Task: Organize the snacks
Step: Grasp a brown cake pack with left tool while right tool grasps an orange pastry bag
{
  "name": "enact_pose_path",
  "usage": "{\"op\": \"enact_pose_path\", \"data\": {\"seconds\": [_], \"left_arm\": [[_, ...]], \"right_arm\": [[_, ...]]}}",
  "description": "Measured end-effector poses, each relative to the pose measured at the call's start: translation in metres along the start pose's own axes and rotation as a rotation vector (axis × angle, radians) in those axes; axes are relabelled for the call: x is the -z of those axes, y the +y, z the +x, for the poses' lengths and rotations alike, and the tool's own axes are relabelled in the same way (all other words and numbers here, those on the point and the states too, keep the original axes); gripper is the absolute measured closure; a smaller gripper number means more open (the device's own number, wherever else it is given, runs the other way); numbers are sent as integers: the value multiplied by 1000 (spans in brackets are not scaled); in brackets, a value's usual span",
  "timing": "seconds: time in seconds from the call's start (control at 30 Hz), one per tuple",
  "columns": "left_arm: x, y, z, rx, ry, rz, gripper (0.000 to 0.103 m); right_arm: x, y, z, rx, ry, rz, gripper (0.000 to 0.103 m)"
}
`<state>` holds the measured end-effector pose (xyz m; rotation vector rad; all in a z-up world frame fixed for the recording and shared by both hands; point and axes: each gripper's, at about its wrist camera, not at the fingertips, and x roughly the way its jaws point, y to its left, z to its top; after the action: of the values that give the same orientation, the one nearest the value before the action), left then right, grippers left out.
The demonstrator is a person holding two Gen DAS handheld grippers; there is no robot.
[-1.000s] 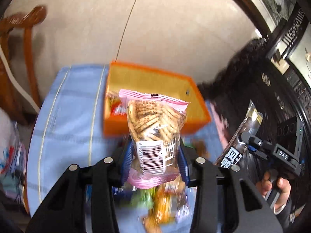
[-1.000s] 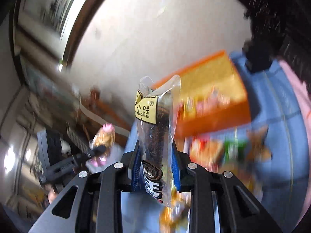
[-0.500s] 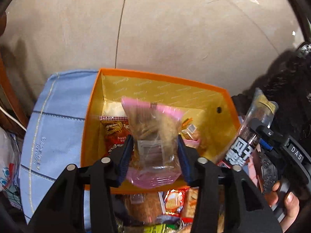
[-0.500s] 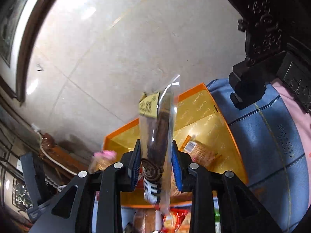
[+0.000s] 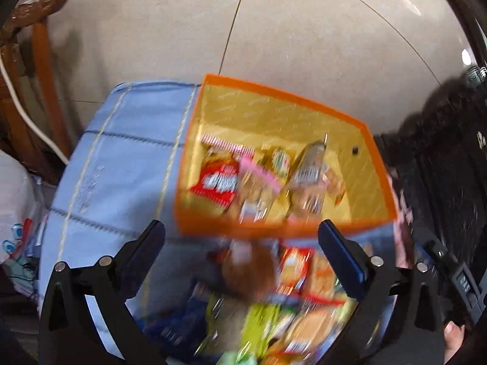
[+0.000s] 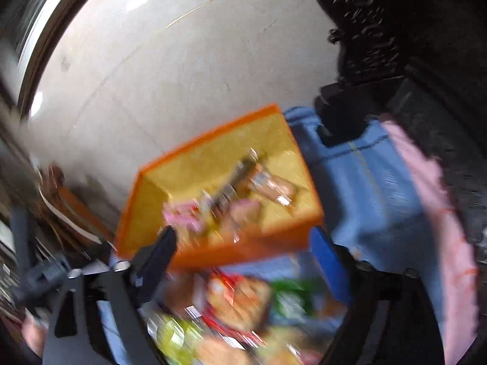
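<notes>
Hovering above a blue cloth [image 5: 121, 164], 2 handheld grippers have just been opening and now gape wide with nothing between their jaws: left gripper [image 5: 243, 243], right gripper [image 6: 243, 243]. Both look freshly emptied into the orange box [image 5: 377, 182], likely the collecting spot. A pink-edged biscuit bag [image 5: 255, 182] and dark snack packet [image 6: 231, 188] lie inside it, just beyond the fingertips. Loose snacks [image 5: 292, 273] sit blurred below.
</notes>
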<state>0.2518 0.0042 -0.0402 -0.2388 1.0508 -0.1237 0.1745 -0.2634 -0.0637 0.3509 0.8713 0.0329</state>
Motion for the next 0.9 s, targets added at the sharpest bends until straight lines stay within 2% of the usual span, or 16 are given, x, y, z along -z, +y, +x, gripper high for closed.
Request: {"op": "enact_pose_path", "data": {"seconds": [0.13, 0.3, 0.4, 0.53, 0.87, 0.9], "left_arm": [[53, 6, -16, -33, 38, 61, 5], [134, 10, -16, -45, 172, 143, 5], [177, 10, -8, -33, 274, 144, 5], [210, 4, 6, -26, 374, 136, 5], [252, -12, 35, -56, 470, 86, 5], [254, -13, 38, -60, 478, 91, 10]], "right_arm": [[53, -13, -25, 150, 22, -87, 4], [112, -32, -43, 364, 48, -128, 4], [138, -33, -41, 376, 112, -147, 4], [164, -29, -37, 307, 189, -153, 4], [182, -46, -46, 308, 252, -71, 4], [182, -48, -48, 308, 259, -63, 4]]}}
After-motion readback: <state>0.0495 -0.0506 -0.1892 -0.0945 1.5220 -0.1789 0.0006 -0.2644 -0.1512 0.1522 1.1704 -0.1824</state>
